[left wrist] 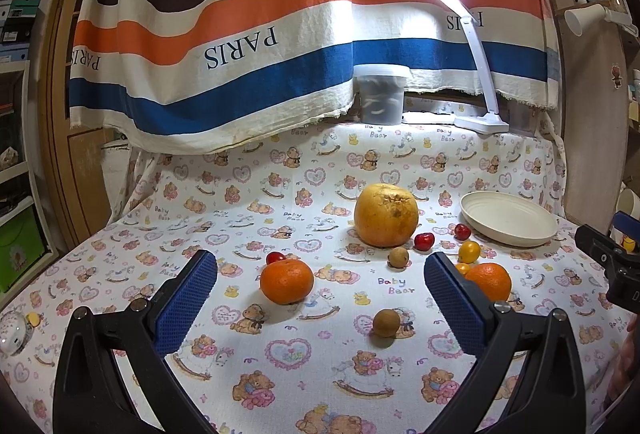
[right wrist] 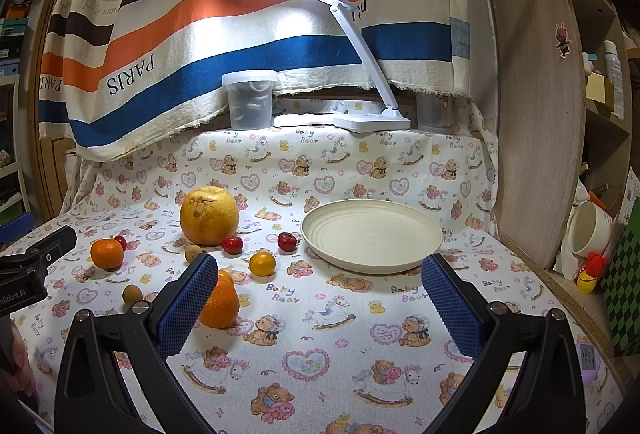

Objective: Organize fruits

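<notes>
While both tools hang low over the near edge of the tabletop (left wrist: 304, 386), neither one touches any fruit. The left hand-held gripper (left wrist: 320, 298) points forward and slightly downward, level across its two arms, with its blue ribbed pads (left wrist: 186, 300) spread wide and nothing between them. An orange (left wrist: 286, 281) sits on the bear-print cloth just beyond the left pad, and a small brown fruit (left wrist: 386, 322) lies in the open gap nearer the right pad, both apart from the pads. A second orange (left wrist: 490, 281) shows just behind the right pad.

The right hand-held gripper (right wrist: 320, 304) holds the same forward, slightly downward pose, its pads (right wrist: 452, 308) likewise spread and holding nothing. Its left pad partly hides the second orange, which rests on the cloth behind it. In the left wrist view the black body of the right tool enters at the right edge; in the right wrist view the left tool's body enters at the left edge, so the two are side by side.

Farther back, a large yellow grapefruit (right wrist: 209, 215) stands upright left of an empty cream plate (right wrist: 372, 236). Between them and in front lie two red cherry-like fruits (right wrist: 287, 241), with a small yellow-orange fruit (right wrist: 262, 263) and another small brown fruit (right wrist: 193, 253) nearby. A lit white desk lamp (right wrist: 370, 120) and a lidded plastic tub (right wrist: 250, 100) stand at the back under a striped cloth (right wrist: 224, 46).
</notes>
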